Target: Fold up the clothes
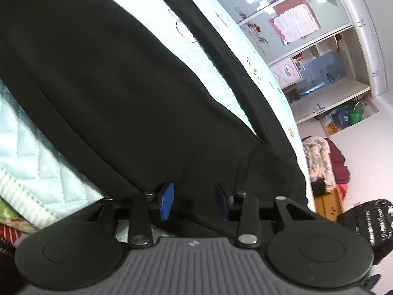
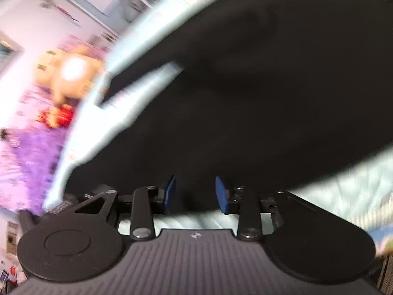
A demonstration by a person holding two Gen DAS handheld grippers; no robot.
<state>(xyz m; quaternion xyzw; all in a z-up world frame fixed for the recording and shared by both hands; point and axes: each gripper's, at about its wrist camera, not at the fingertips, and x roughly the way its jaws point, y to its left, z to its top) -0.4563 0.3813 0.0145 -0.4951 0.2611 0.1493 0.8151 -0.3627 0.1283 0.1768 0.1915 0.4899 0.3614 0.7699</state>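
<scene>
Your right gripper [image 2: 195,193]: blue fingers [image 2: 170,193] parted, nothing between them, lower centre of frame. Black garment [image 2: 258,98]: spread across centre and right. Pale blue quilted bed cover [image 2: 343,189]: beneath it. Purple fabric [image 2: 27,152]: left edge, blurred.

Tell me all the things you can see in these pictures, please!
black garment: one, black, spread across the quilt, filling most of both views
quilt: one, pale blue with stitched pattern, under the garment
cabinet: one, white frame with glass doors and pink papers on them, far side of the room
clothes pile: one heap, mixed floral and dark red, by the wall
purple fabric: one, purple, blurred, left of the right wrist view
left gripper: one, black with blue pads, open, at the garment's near edge
right gripper: one, black with blue pads, open, at the garment's near edge
</scene>
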